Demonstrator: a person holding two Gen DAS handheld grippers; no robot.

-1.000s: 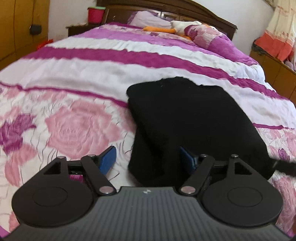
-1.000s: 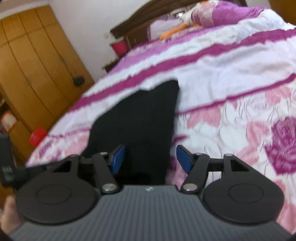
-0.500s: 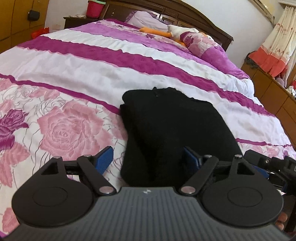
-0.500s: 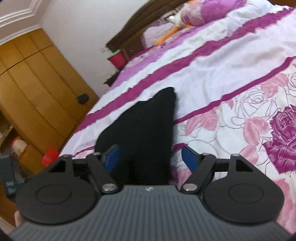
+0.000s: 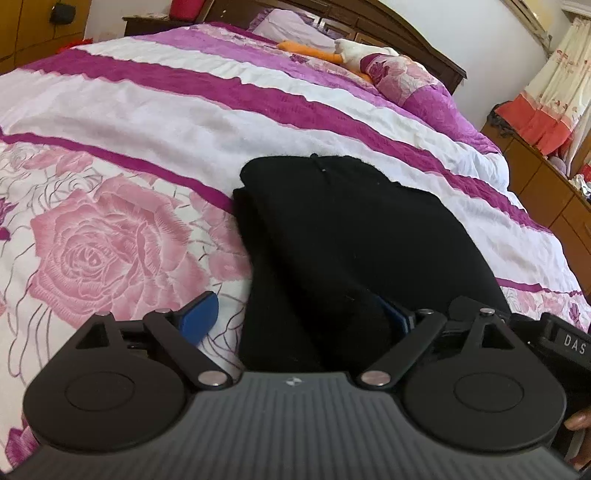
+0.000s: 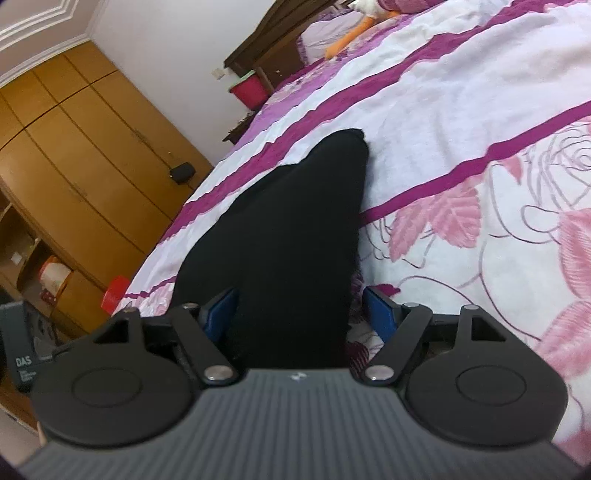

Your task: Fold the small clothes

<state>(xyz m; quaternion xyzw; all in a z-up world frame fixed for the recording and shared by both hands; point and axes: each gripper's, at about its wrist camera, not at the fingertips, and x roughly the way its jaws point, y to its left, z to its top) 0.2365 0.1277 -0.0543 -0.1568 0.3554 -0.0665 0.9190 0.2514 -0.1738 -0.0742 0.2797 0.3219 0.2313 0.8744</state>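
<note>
A black folded garment (image 5: 351, 229) lies on the pink-and-purple floral bedspread (image 5: 110, 236). My left gripper (image 5: 297, 317) straddles its near left corner, jaws opening. The left blue pad (image 5: 199, 315) hovers over bare bedspread, and cloth half hides the right pad (image 5: 397, 317); neither presses on the fabric. In the right wrist view the garment (image 6: 295, 221) runs away from me, and my right gripper (image 6: 301, 314) stands open around its near right end. One fingertip (image 6: 221, 312) is over the cloth, and the other sits above the bedspread (image 6: 480, 184).
Pillows (image 5: 402, 81) and an orange-and-white soft toy (image 5: 325, 53) lie by the dark headboard (image 5: 388, 33). A wooden wardrobe (image 6: 81, 155) and a red bin (image 6: 249, 90) stand left of the bed. A dresser (image 5: 546, 184) and a curtain are at the right.
Both grippers have come lower and closer to the garment's near edge, and their jaws stand wider. The right gripper's body has come into the left view's right edge.
</note>
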